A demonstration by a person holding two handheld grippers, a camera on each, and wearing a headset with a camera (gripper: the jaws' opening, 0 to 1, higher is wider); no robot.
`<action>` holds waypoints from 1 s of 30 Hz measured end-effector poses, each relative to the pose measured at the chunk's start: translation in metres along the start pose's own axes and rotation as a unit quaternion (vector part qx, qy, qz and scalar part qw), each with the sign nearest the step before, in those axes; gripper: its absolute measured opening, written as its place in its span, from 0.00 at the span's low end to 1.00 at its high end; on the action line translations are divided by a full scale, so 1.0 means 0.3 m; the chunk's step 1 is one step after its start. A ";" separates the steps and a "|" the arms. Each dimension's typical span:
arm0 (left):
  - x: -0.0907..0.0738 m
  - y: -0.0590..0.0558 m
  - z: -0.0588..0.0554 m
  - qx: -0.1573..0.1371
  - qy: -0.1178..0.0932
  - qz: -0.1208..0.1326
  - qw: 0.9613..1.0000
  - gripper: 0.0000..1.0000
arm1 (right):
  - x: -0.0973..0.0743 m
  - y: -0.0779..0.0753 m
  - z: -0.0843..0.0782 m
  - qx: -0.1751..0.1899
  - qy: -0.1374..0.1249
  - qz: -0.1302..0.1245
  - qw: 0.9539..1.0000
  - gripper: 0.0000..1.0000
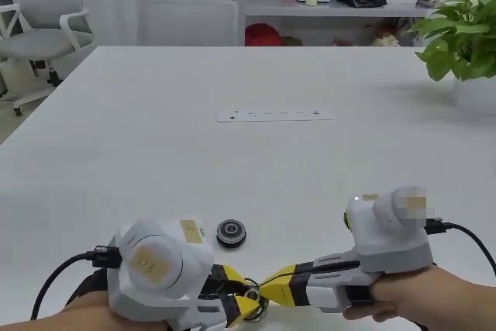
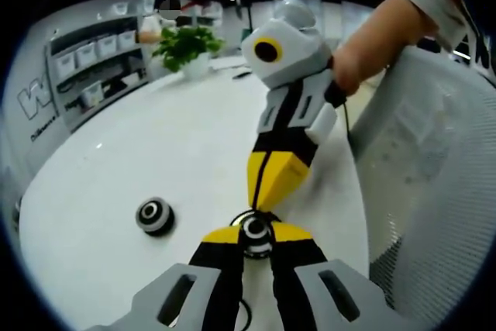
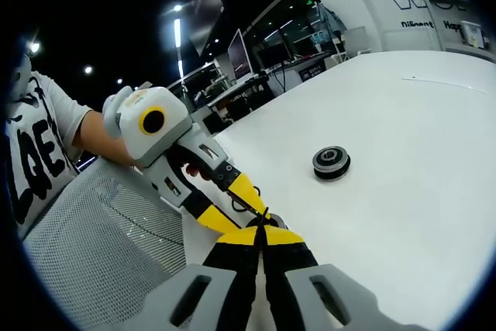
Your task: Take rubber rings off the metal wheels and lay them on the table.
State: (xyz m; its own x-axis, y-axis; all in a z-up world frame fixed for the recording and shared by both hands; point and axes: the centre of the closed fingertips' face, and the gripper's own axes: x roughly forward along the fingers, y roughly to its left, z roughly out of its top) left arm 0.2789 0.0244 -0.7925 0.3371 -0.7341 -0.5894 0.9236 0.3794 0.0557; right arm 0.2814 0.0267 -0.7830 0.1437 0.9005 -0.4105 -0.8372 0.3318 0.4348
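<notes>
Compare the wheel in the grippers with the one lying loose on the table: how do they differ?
The held wheel is clamped between the left gripper's jaws; the loose wheel lies flat on the table, free of both grippers. The right gripper's jaws are pinched shut at the held wheel's rim; nothing touches the loose wheel's rim. The held wheel is partly hidden by jaws; the loose wheel shows whole. Both are small, round and dark.
</notes>
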 end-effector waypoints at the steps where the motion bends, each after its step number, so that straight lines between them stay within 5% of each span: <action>1: 0.000 0.000 0.000 -0.002 -0.002 -0.001 1.000 0.13 | -0.001 0.000 -0.001 -0.001 0.001 0.000 1.000 0.00; 18: -0.031 -0.029 0.029 -0.036 -0.023 -0.043 0.998 0.33 | -0.010 -0.012 0.007 -0.015 0.001 -0.009 1.000 0.00; 30: -0.109 -0.011 0.052 -0.051 -0.047 -0.035 0.997 0.42 | -0.016 -0.007 0.037 -0.010 -0.013 -0.008 1.000 0.00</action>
State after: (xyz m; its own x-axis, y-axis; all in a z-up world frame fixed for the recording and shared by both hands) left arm 0.2678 0.0383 -0.7608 0.2924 -0.8081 -0.5114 0.9235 0.3774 -0.0685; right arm 0.2883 0.0247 -0.7729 0.1701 0.9022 -0.3964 -0.8454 0.3403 0.4117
